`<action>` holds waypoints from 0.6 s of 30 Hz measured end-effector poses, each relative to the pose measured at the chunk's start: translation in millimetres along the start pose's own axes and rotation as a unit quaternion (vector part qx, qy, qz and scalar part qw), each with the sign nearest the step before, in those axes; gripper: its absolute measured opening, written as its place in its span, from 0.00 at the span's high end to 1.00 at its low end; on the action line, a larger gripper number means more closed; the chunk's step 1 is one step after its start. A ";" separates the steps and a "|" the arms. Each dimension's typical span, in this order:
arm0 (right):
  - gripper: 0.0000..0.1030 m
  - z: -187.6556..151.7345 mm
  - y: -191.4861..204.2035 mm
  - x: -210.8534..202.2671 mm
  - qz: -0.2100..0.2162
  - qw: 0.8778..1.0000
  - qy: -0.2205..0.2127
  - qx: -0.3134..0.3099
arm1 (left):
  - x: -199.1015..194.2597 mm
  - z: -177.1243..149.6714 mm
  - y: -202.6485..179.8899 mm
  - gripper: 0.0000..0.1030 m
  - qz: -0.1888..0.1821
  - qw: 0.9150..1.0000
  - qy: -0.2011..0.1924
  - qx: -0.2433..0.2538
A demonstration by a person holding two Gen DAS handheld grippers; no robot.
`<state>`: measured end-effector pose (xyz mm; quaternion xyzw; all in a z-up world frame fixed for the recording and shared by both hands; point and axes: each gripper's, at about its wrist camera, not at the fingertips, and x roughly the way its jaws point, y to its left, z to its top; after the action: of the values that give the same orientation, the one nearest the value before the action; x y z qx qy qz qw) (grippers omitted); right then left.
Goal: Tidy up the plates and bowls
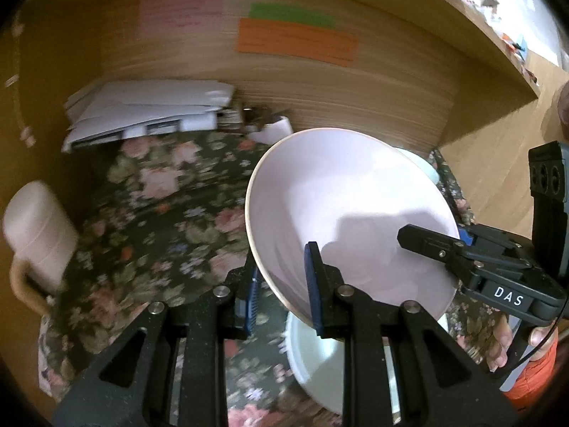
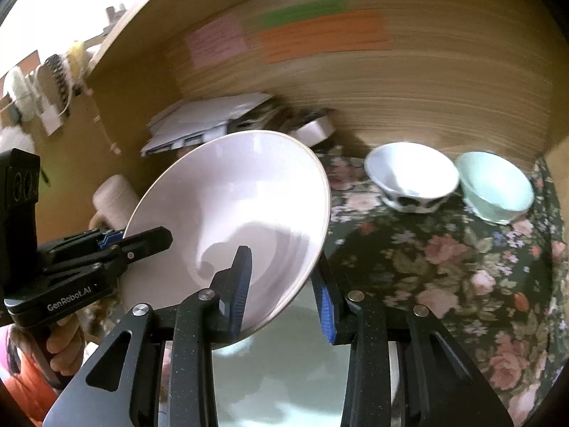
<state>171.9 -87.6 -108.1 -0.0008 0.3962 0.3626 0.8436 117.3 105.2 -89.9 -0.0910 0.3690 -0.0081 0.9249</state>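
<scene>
A pale pink deep plate [image 1: 348,213] [image 2: 231,206] hangs tilted above the floral tablecloth, held by both grippers. My left gripper [image 1: 282,291] [image 2: 138,238] is shut on its left rim, one finger inside and one outside. On the opposite rim my right gripper [image 2: 282,295] [image 1: 434,240] is shut the same way. Right under the pink plate lies a pale green plate [image 1: 313,356] [image 2: 284,366]. A white bowl with dark markings [image 2: 412,178] and a pale green bowl [image 2: 494,185] [image 1: 423,167] stand side by side at the back right.
A floral tablecloth [image 1: 160,213] covers the surface inside a wooden alcove. A wooden back wall [image 1: 320,82] carries coloured notes. A stack of papers [image 1: 149,114] lies at the back left, a pink mug [image 1: 39,235] at the left, a metal tin [image 2: 316,128] beside the papers.
</scene>
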 end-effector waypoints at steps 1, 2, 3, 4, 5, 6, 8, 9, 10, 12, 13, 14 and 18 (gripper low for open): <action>0.70 -0.5 4.5 1.6 0.005 1.000 0.001 -0.003 | -3.6 -3.1 3.9 0.77 0.004 1.000 -0.001 -0.004; 0.70 -1.2 9.5 3.6 0.009 1.000 0.003 -0.005 | -7.8 -6.7 8.6 0.77 0.009 1.000 -0.001 -0.008; 0.70 -1.8 14.4 5.3 0.014 1.000 0.004 -0.008 | -10.0 -8.9 11.1 0.77 0.012 1.000 -0.002 -0.010; 0.70 -2.0 17.7 7.1 0.018 1.000 0.006 -0.010 | -13.5 -12.6 16.1 0.77 0.017 1.000 -0.002 -0.013; 0.70 -2.5 22.3 10.0 0.023 1.000 0.009 -0.013 | -15.1 -15.4 19.9 0.77 0.021 1.000 -0.003 -0.016; 0.70 -2.2 25.8 12.0 0.026 0.999 0.010 -0.015 | -17.4 -19.1 25.2 0.77 0.027 0.999 -0.003 -0.020; 0.70 -2.7 33.2 17.5 0.034 0.999 0.016 -0.020 | -22.4 -24.6 33.4 0.77 0.035 0.999 -0.003 -0.027; 0.70 -3.2 37.7 21.5 0.039 0.999 0.020 -0.023 | -23.7 -25.6 36.6 0.77 0.038 0.999 -0.003 -0.030; 0.70 -3.6 42.0 23.8 0.044 0.998 0.024 -0.026 | -26.0 -28.1 41.3 0.77 0.042 0.999 -0.002 -0.034; 0.70 -5.0 48.1 30.3 0.051 0.998 0.032 -0.030 | -28.5 -31.8 49.6 0.77 0.047 0.998 -0.001 -0.042; 0.70 -5.6 51.9 33.9 0.054 0.997 0.036 -0.033 | -29.9 -34.3 54.2 0.77 0.050 0.998 0.000 -0.046; 0.70 -6.5 53.9 36.4 0.055 0.997 0.039 -0.034 | -31.1 -36.3 57.9 0.77 0.053 0.997 0.001 -0.050; 0.70 -9.3 63.6 50.9 0.063 0.996 0.057 -0.040 | -31.0 -45.5 73.5 0.77 0.061 0.996 0.010 -0.066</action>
<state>148.3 -12.3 -130.4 -0.0306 0.4277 0.4297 0.7947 59.8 172.7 -113.9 -0.1293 0.3830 0.0714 0.9119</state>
